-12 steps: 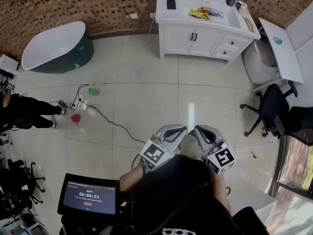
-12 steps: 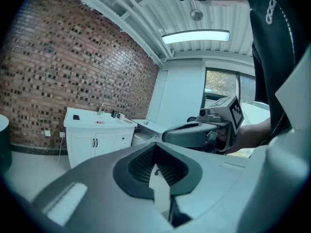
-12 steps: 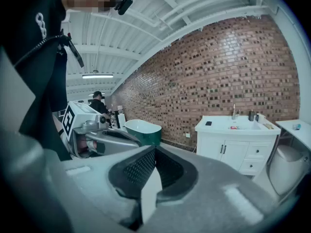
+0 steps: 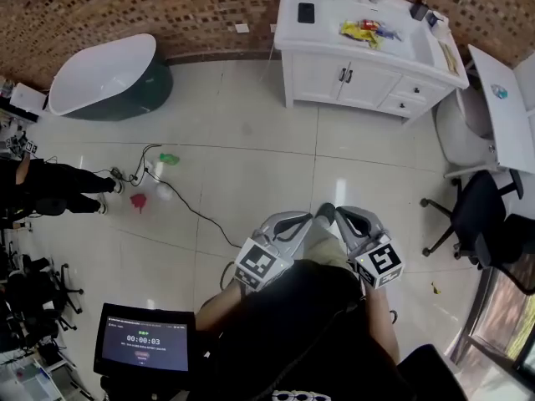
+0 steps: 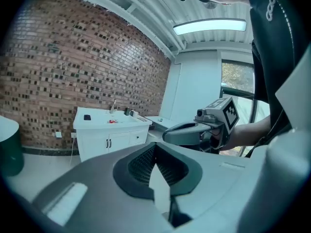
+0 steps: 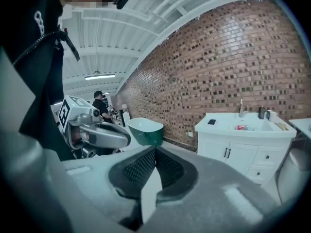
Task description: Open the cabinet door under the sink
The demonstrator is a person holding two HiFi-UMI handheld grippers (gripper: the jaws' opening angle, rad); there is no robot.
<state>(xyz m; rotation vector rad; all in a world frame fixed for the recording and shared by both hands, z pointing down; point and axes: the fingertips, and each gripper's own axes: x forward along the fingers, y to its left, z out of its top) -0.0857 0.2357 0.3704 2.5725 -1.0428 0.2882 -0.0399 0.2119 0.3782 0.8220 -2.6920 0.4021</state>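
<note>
1. Where the pale tiled floor (image 4: 251, 157) stretches ahead of both claws, it ends at a brick wall (image 4: 167, 7).
2. A white and green bathtub (image 4: 104, 78) sits far ahead, off to the left of the left gripper (image 4: 309, 218).
3. The white sink cabinet (image 4: 368, 53) stands far ahead of the right gripper (image 4: 340, 215). Its two doors (image 4: 343, 78) are closed, well apart from both claws.
4. The left gripper's jaws are pressed together on nothing, just beside the right gripper.
5. The right gripper's jaws are likewise together and empty.

floor (image 4: 251, 132): glossy tile | wall (image 4: 125, 7): rough matt brick | cabinet (image 4: 326, 75): smooth white paint | bathtub (image 4: 104, 69): glossy
</note>
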